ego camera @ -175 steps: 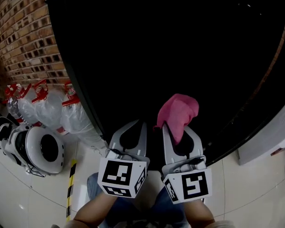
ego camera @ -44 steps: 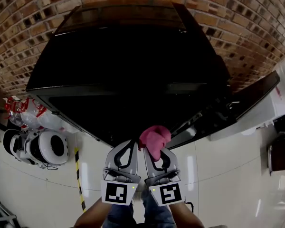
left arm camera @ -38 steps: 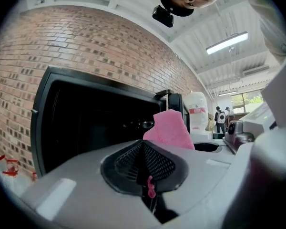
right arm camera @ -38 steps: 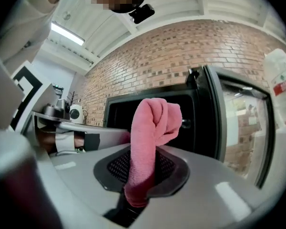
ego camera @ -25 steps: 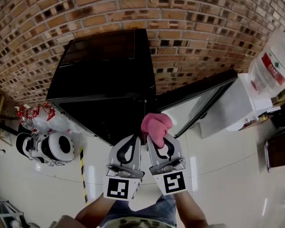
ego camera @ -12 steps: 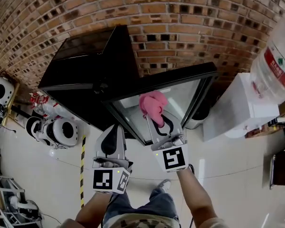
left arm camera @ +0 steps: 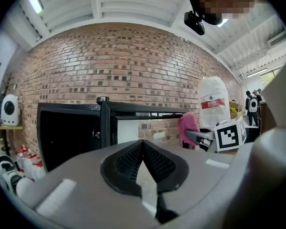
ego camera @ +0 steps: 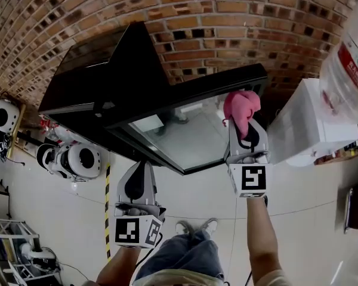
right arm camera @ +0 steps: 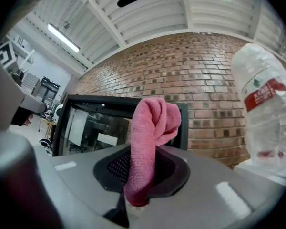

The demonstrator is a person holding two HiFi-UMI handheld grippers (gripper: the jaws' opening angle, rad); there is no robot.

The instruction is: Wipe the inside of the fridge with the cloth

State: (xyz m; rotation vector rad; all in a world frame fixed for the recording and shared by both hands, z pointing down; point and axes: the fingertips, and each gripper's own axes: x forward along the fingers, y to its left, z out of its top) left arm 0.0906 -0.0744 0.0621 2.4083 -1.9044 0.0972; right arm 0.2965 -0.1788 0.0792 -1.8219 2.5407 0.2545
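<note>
The right tongs [ego camera: 243, 126] were clamped shut on a pink terry cloth [ego camera: 241, 107], which stood up out of the jaws in a bunched fold, its lower end pinched between them. They were held up at the far corner of the fridge's glass door [ego camera: 185, 130], which stood swung wide open, and the cloth hung just in front of that corner of the dark frame. The black box-shaped fridge [ego camera: 119, 76] itself sat on the pale tiled floor [ego camera: 298, 189] against the red brick wall [ego camera: 227, 22]. The left tongs [ego camera: 139, 167] were held low over the floor, near the door's front edge, tips pressed together with nothing between them. A big clear water bottle [ego camera: 352, 58] sat on a white dispenser [ego camera: 304, 124] just right of the door.
</note>
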